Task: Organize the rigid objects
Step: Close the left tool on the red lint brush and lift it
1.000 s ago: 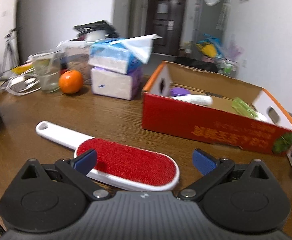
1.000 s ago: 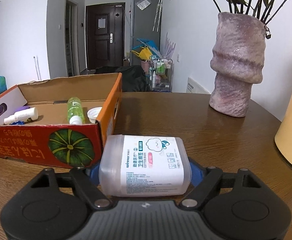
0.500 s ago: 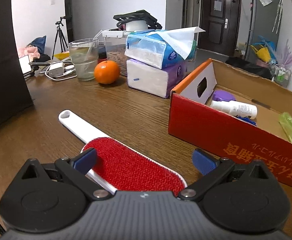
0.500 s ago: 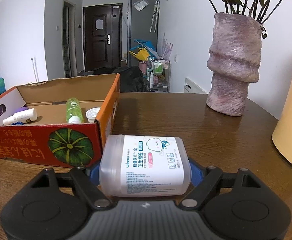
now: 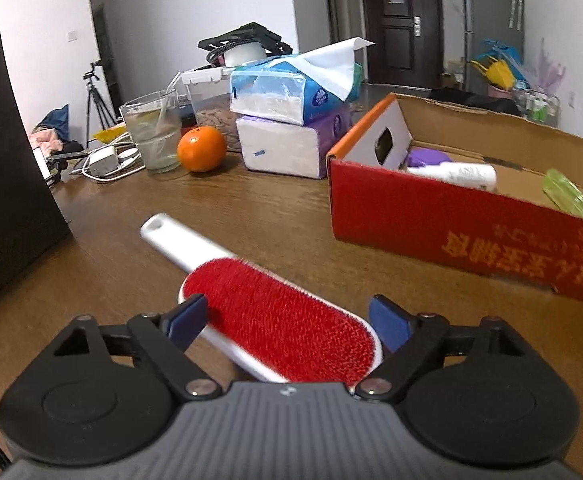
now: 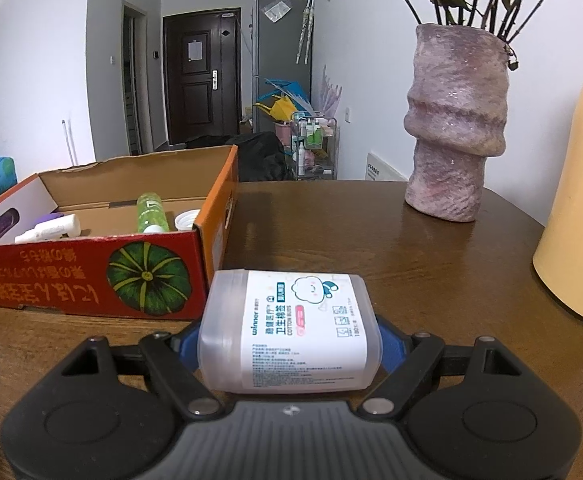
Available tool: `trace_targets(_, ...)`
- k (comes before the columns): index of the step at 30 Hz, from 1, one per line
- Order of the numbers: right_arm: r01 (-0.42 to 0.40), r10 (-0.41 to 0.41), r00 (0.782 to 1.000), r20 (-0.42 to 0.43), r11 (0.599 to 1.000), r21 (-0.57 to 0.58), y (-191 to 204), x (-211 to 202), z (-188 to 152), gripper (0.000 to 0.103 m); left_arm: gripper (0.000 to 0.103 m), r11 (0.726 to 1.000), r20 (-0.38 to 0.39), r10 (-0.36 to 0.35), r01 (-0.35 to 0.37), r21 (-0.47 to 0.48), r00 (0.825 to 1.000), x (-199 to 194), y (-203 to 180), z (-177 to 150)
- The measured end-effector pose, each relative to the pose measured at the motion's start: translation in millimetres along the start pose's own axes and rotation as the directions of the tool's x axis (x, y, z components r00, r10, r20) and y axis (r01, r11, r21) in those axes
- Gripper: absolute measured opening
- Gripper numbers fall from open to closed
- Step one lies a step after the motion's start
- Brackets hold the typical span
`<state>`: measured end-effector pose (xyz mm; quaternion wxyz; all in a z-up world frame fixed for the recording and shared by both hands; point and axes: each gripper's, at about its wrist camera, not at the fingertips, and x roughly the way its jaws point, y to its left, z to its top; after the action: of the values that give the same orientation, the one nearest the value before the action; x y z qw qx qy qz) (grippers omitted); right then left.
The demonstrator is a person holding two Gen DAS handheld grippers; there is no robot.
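— Starting with the biggest thing: what is readable on the wooden table (image 5: 275, 216)?

— The red cardboard box (image 5: 431, 216), at two o'clock from the left gripper (image 5: 287, 319). Gold Chinese characters run along its near wall, upside down and partly cut off at the frame edge; I cannot read them. The right wrist view shows a green pumpkin printed on that wall.

— And the tall things?

— A mottled pink vase (image 6: 451, 128) at one o'clock from the right gripper (image 6: 289, 340), its flowers cropped at the top. A yellow vessel (image 6: 571, 200) at three o'clock is cut off by the edge. The stacked tissue packs (image 5: 291, 88) at twelve o'clock in the left view carry print too small to read.

— The task's things?

— The lint brush (image 5: 283, 316) lies on the table, red pad up, white handle pointing to eleven o'clock. The left jaws have just been closing with its head between them; the pads sit at either side, but I cannot tell whether they press. Its near end is hidden behind the gripper body.

— The right one?

— Clamped on a frosted cotton bud box (image 6: 291, 328), just beside the cardboard box's corner. Its label reads "winner" and "COTTON BUDS" with Chinese text; the fine print is illegible.

— Smaller items?

— Inside the cardboard box lie a white bottle (image 5: 455, 174) with blurred lettering and a green bottle (image 5: 567, 196), partly hidden by the wall.
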<state>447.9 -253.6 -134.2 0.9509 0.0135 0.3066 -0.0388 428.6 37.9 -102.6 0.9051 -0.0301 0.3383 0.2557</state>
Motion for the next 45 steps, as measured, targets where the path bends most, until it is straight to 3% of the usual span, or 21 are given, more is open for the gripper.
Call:
trace_targets(5, 0.009, -0.009, 1.000, 0.001, 1.000, 0.009, -4.0, -9.3, -6.0, 0.082, 0.075, 0.999, -0.068, -0.048, 0.048, -0.002, 0.997, -2.3, 21.3, -14.2)
trace_targets(11, 0.023, -0.023, 1.000, 0.001, 0.999, 0.025, -9.5, -24.1, -14.7, 0.082, 0.064, 0.997, -0.061, -0.074, 0.075, 0.007, 0.995, -10.6, 52.7, -25.0)
trace_targets(13, 0.027, -0.027, 1.000, 0.001, 0.999, 0.029, -10.3, -29.1, -17.8, 0.082, 0.066, 0.995, -0.059, -0.094, 0.095, 0.012, 0.994, -12.8, 62.2, -26.4)
trace_targets(16, 0.033, -0.033, 0.999, 0.004, 0.999, 0.033, -11.2, -36.1, -22.3, 0.082, 0.080, 0.991, -0.028, -0.130, 0.130, 0.001, 0.991, -15.4, 73.7, -25.5)
trace_targets(19, 0.037, -0.037, 0.999, 0.008, 0.999, 0.035, -10.1, -43.2, -26.0, 0.082, 0.080, 0.984, 0.033, -0.178, 0.177, 0.013, 0.984, -16.6, 78.1, -21.1)
trace_targets(27, 0.041, -0.041, 0.999, 0.007, 0.999, 0.033, -5.8, -54.6, -33.7, 0.082, 0.080, 0.976, 0.040, -0.218, 0.216, 0.042, 0.975, 0.8, 79.9, -12.7)
trace_targets(30, 0.041, -0.041, 0.999, 0.007, 0.999, 0.032, -4.3, -57.3, -35.6, 0.082, 0.071, 0.975, -0.024, -0.217, 0.218, 0.047, 0.976, 14.1, 79.3, -12.6)
trace_targets(32, 0.040, -0.040, 0.999, 0.007, 0.999, 0.033, -3.8, -58.4, -36.3, 0.082, 0.062, 0.973, -0.029, -0.225, 0.226, 0.043, 0.974, 14.5, 80.1, -13.0)
trace_targets(35, 0.038, -0.038, 0.999, 0.006, 0.999, 0.030, -2.6, -60.3, -37.5, 0.082, 0.057, 0.968, -0.024, -0.248, 0.249, 0.044, 0.969, 12.3, 79.8, -14.3)
trace_targets(45, 0.034, -0.035, 0.999, 0.009, 0.999, 0.031, -1.7, -65.0, -39.5, 0.082, 0.057, 0.968, -0.014, -0.247, 0.248, 0.043, 0.969, 11.2, 80.6, -15.2)
